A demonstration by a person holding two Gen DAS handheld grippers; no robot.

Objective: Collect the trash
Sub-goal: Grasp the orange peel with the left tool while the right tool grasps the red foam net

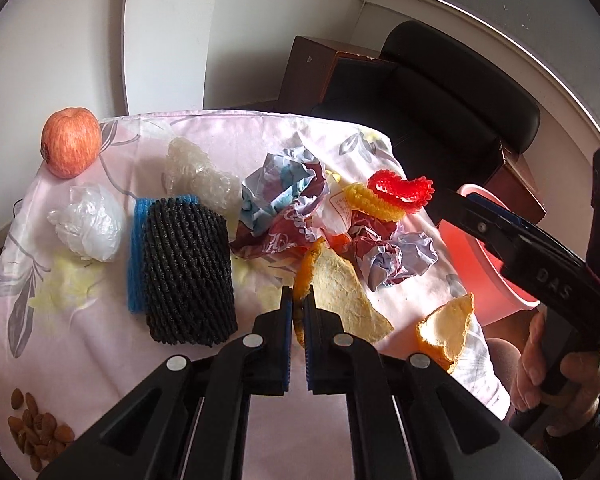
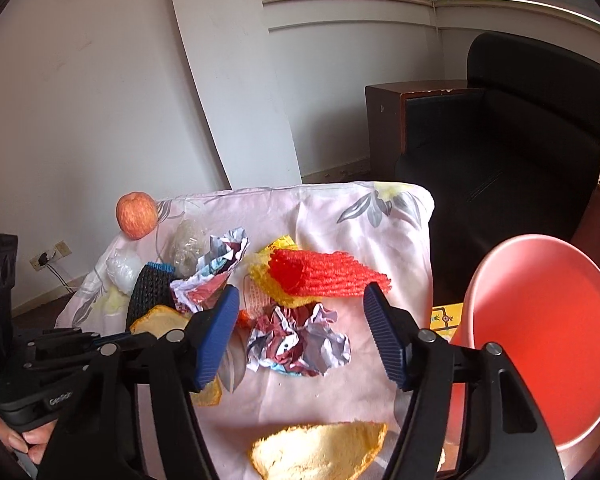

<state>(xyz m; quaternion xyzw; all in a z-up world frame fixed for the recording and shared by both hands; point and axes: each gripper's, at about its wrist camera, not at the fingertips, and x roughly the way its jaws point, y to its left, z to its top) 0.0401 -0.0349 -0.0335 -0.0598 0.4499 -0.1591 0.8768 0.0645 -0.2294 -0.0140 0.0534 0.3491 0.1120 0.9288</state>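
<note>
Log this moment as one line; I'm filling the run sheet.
left gripper: shut on orange peel | right gripper: open, empty, over crumpled wrapper | pink bin: beside table

Far ahead of our tools and to the left we see an apple (image 1: 71, 142) at the back edge of the flowered cloth (image 1: 236, 132). Almonds (image 1: 36, 436) lie near left. A black armchair (image 1: 440, 92) stands beyond.

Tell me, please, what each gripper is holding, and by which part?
Left gripper pinches the orange peel by its near edge; right gripper is open, holding nothing.
</note>
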